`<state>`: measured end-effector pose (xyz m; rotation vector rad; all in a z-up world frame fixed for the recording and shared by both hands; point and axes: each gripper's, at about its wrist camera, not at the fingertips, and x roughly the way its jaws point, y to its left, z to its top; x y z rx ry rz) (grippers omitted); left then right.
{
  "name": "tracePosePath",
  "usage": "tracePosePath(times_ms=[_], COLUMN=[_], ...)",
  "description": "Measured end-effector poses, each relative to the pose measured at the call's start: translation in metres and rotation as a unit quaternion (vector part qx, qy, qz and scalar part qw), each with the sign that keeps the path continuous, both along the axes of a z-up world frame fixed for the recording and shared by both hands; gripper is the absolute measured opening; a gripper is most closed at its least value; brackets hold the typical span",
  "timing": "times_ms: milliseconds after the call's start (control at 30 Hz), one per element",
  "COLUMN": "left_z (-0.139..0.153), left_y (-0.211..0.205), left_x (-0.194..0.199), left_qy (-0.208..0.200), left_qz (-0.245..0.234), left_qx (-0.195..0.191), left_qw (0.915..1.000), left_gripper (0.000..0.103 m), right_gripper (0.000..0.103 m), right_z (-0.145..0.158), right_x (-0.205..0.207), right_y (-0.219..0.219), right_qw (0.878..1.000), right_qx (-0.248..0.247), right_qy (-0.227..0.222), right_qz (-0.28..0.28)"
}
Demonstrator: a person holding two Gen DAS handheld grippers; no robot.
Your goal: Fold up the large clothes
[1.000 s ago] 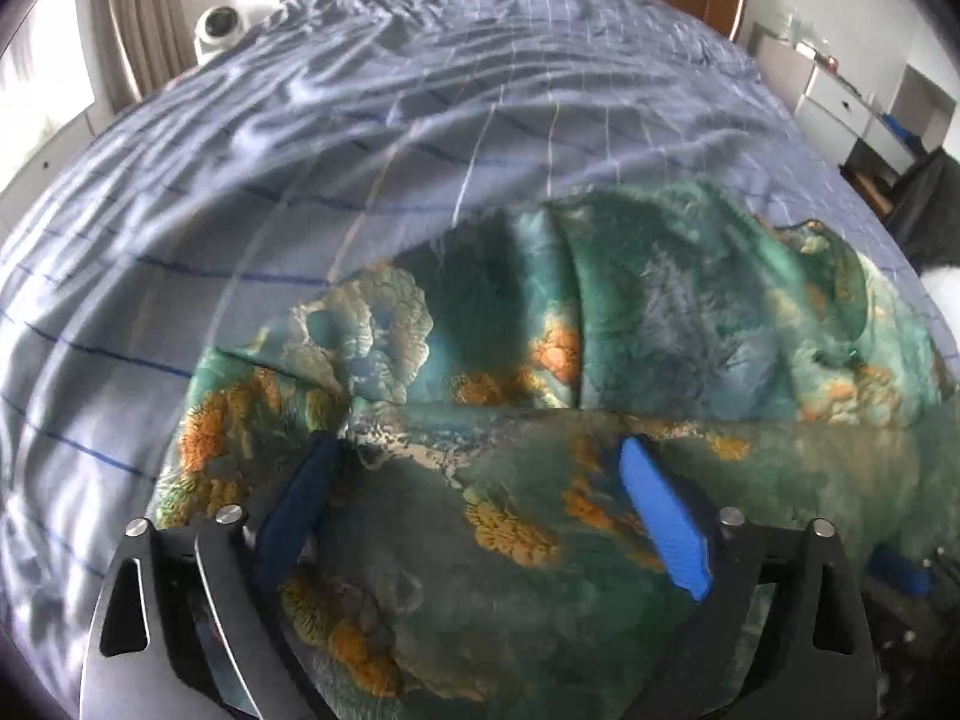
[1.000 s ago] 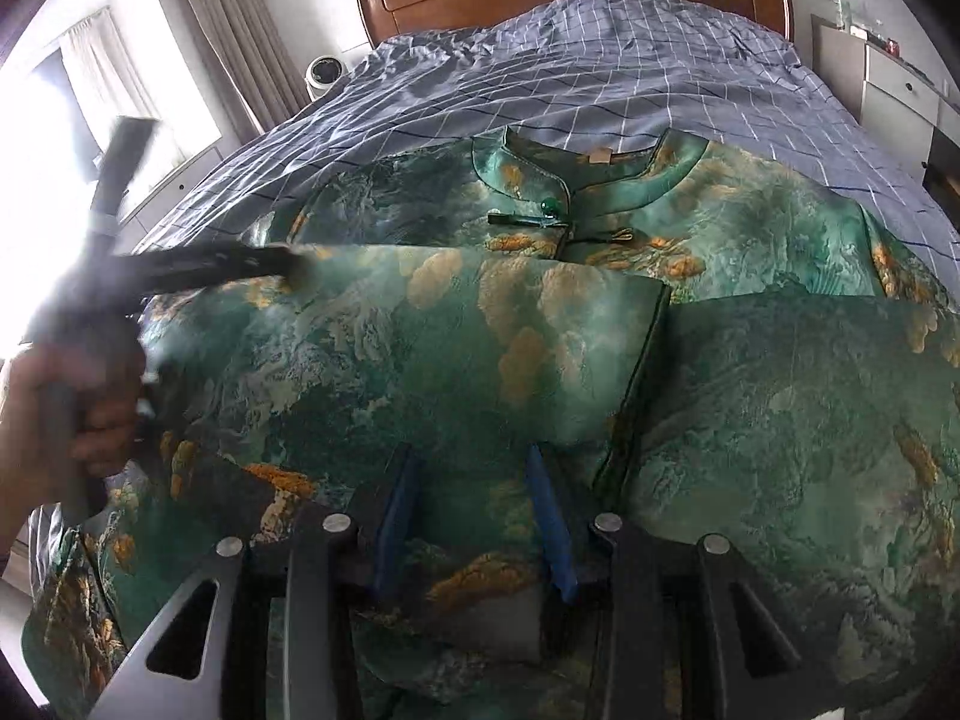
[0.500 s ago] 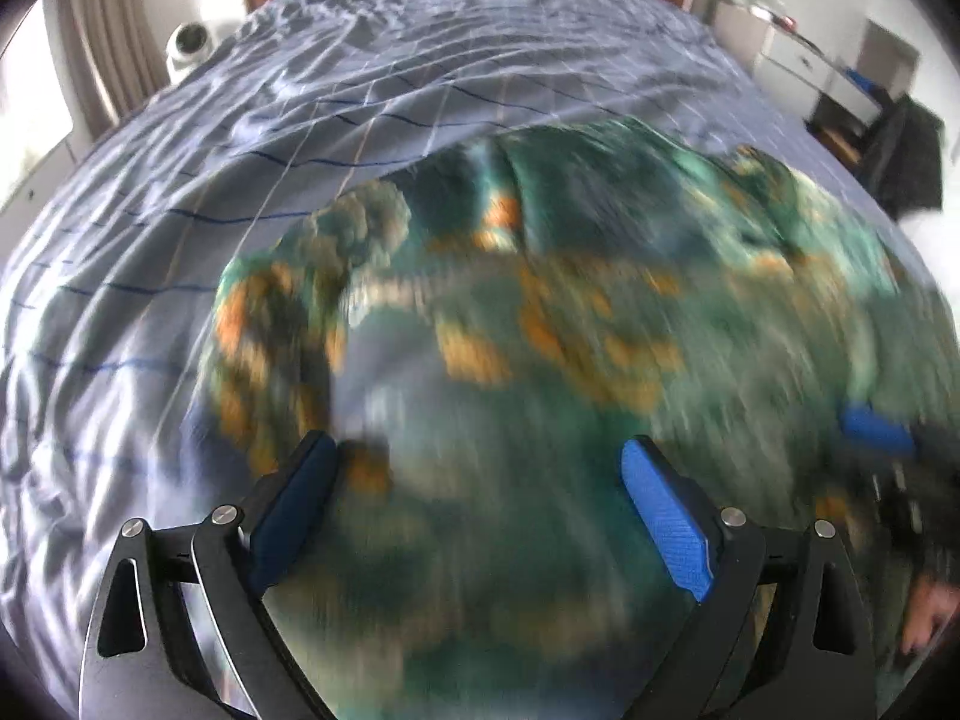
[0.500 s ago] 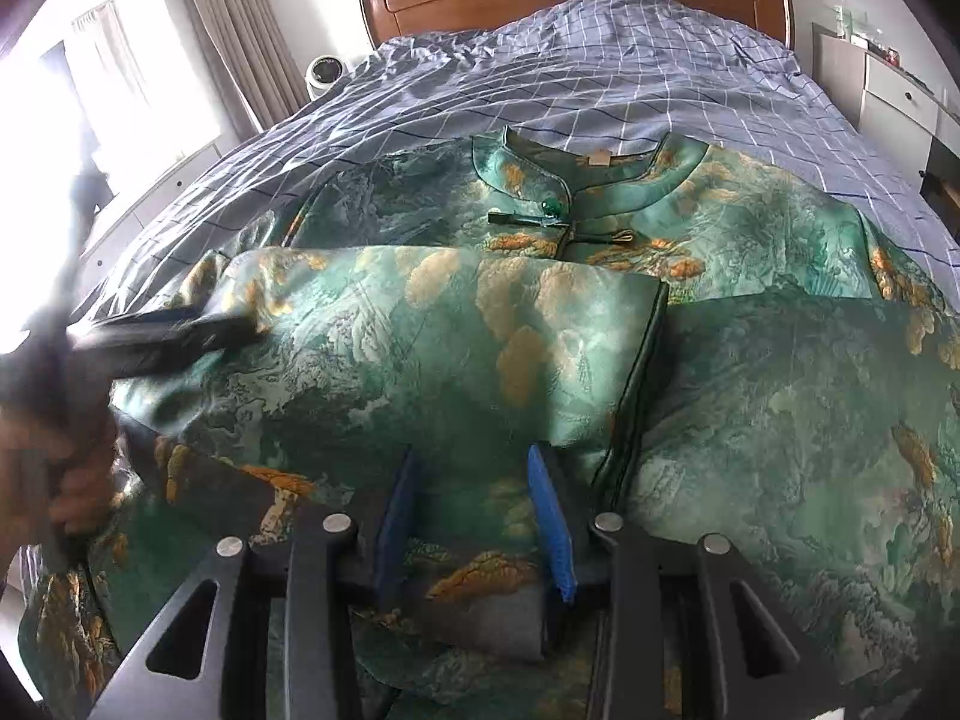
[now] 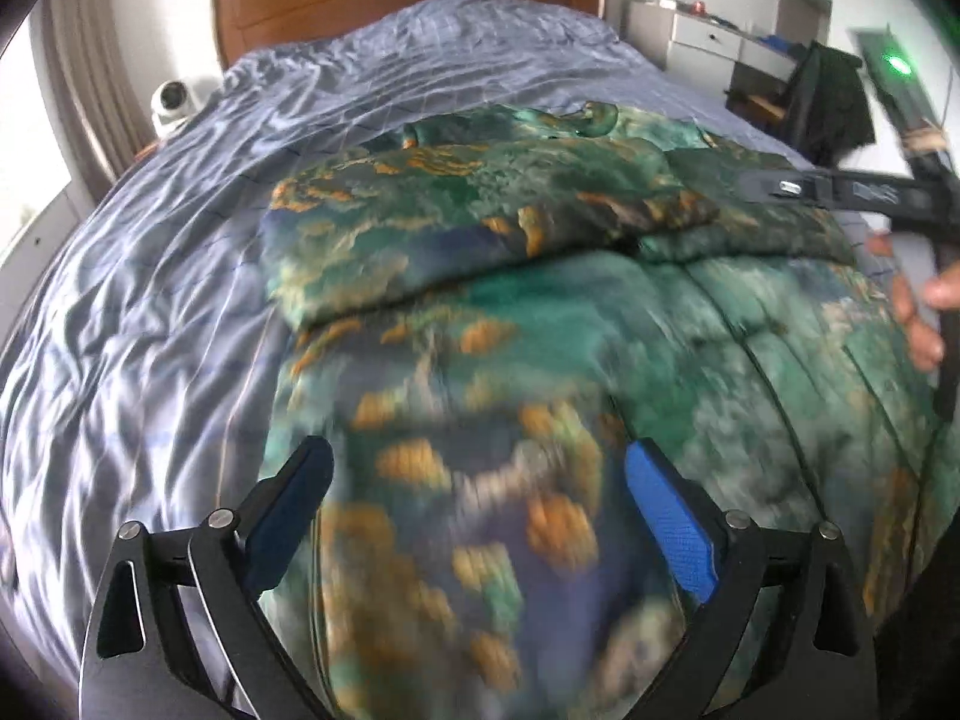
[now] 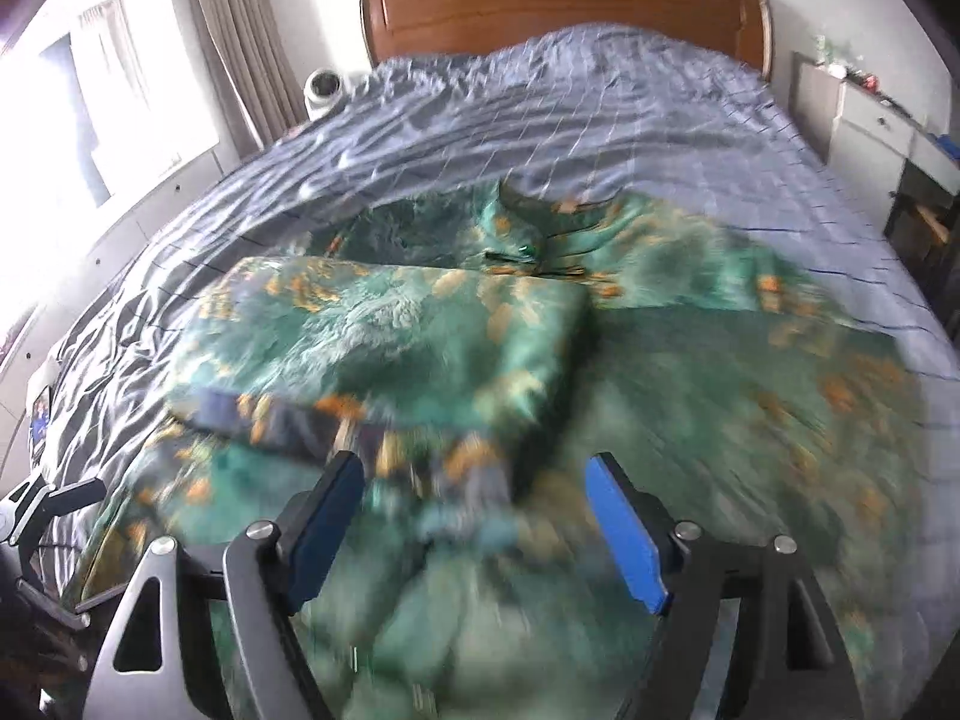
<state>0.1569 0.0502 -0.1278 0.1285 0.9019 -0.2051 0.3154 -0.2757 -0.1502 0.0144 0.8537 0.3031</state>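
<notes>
A green garment with orange and blue print (image 5: 540,324) lies on the bed. Its left side is folded over the middle (image 6: 390,330), and the collar (image 6: 516,240) points to the headboard. My left gripper (image 5: 480,516) hovers open over the near part of the cloth, which is blurred, with nothing pinched. My right gripper (image 6: 474,528) hangs above the folded hem with its jaws opening. Cloth lies below the gap, and the pads (image 6: 624,534) do not press on it. In the left wrist view the right gripper's black body (image 5: 810,189) and a person's hand (image 5: 918,312) show at the right edge.
A blue-grey checked duvet (image 6: 600,120) covers the bed up to a wooden headboard (image 6: 564,6). A white round device (image 6: 324,90) sits at the bed's far left by the curtain (image 6: 240,42). White drawers (image 6: 870,120) and a dark chair (image 5: 828,102) stand on the right.
My right gripper has let go of the folded hem, widened its jaws and pulled up and back. My left gripper has swept away from the garment's left edge to its near part.
</notes>
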Motion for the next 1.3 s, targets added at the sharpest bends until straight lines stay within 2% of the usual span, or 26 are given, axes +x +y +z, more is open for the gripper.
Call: tracePosePath(times_ms=[100,233,433,867,1100,1200,1300], left_z=[0.001,0.004,0.004,0.012,0.01,0.008,0.005], left_y=[0.001,-0.006,-0.001,0.032,0.063,0.07,0.086], left_x=[-0.019,-0.035,-0.037,-0.052,-0.046,-0.044,-0.043], left_qy=[0.013,0.007,0.019,0.011,0.023,0.023,0.021], left_qz=[0.006,0.002,0.027,0.081,0.129,0.145,0.183], left_qx=[-0.023,-0.025,-0.036,-0.037,-0.077,-0.082,-0.093], left_qw=[0.9996,0.9997,0.9988,0.996,0.9884,0.9857,0.9786], left_gripper=[0.098,0.098,0.098,0.098,0.098,0.098,0.098], right_gripper=[0.079,0.079,0.079,0.079,0.079,0.079,0.079], right_z=[0.006,-0.002,-0.015,-0.004,-0.004,-0.003,-0.003], right_x=[-0.046,-0.103,-0.159,-0.18,-0.186,-0.188,-0.189], right_y=[-0.024,-0.053,-0.084,-0.098,-0.109,-0.113,-0.117], right_qw=[1.0,0.998,0.995,0.991,0.989,0.988,0.987], right_qx=[-0.002,-0.026,-0.039,-0.016,-0.015,-0.015,-0.016], right_qy=[-0.014,-0.021,-0.01,-0.04,-0.039,-0.04,-0.04], right_qz=[-0.018,-0.052,-0.096,-0.125,-0.143,-0.15,-0.154])
